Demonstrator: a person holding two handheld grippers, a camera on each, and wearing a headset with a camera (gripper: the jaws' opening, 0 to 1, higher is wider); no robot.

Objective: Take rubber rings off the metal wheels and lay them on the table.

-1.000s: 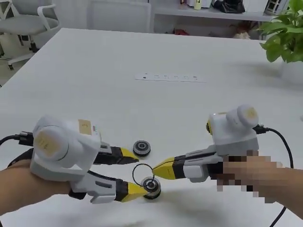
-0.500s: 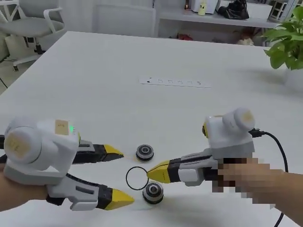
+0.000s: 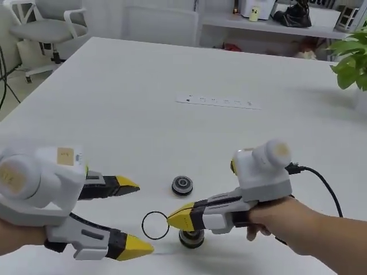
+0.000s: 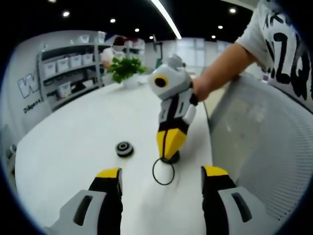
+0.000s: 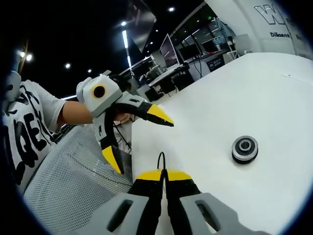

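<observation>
My right gripper (image 3: 174,218) is shut on a thin black rubber ring (image 3: 155,225), which hangs from its yellow tips just above the white table (image 3: 143,103). Below and behind those tips stands a metal wheel (image 3: 191,239). A second wheel (image 3: 182,184), with its black ring on, lies a little farther back. My left gripper (image 3: 136,216) is open at the lower left, its jaws on either side of the ring without touching it. The left gripper view has the ring (image 4: 163,171), the right gripper (image 4: 170,143) and the far wheel (image 4: 124,149). The right gripper view has the far wheel (image 5: 244,148).
A white power strip (image 3: 218,102) lies mid-table. A potted plant (image 3: 352,63) stands at the far right edge. An office chair (image 3: 49,26) is beyond the far left corner. A black cable (image 3: 321,182) trails from the right gripper.
The right gripper has drawn the ring off the near wheel and toward the left. The left gripper has let go of that wheel and pulled back, jaws wider apart.
</observation>
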